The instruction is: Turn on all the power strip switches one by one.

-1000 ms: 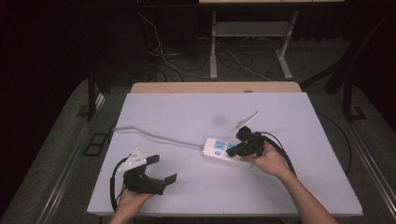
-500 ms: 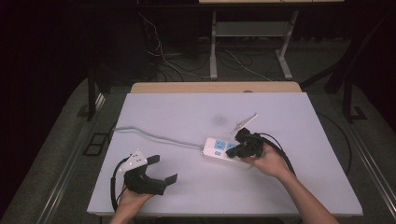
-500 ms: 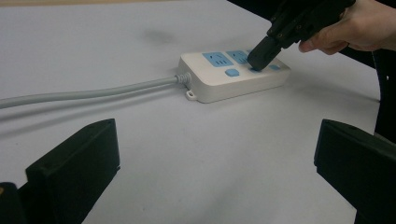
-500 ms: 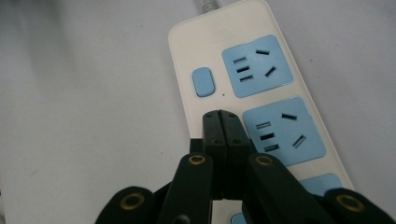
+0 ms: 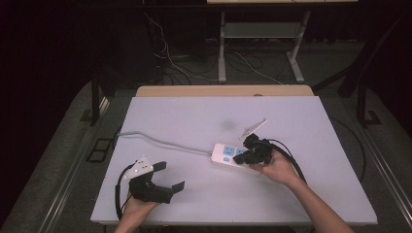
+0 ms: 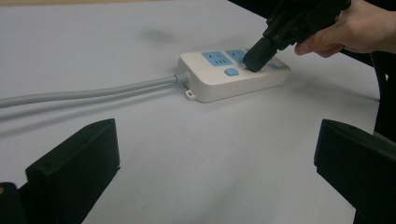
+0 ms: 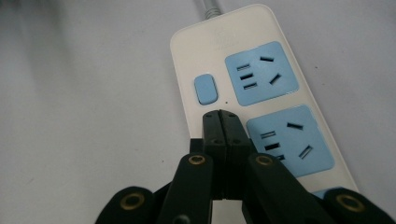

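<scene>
Right gripper [image 7: 220, 119] fully closed on nothing, tips down on the white power strip [image 5: 233, 158] just below its blue switch [image 7: 206, 89], right hand [image 5: 274, 167] angled from the near right. Left gripper [image 5: 167, 175] wide apart, low near the desk's [image 5: 194, 116] near left corner. Strip right of centre, grey cable [image 5: 160, 141] toward the left edge. Pale lilac desk; dark room, cables on floor behind.

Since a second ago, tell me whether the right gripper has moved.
No. The right gripper sits over the same spot on the power strip, jaws shut, as in the earlier high views.
</scene>
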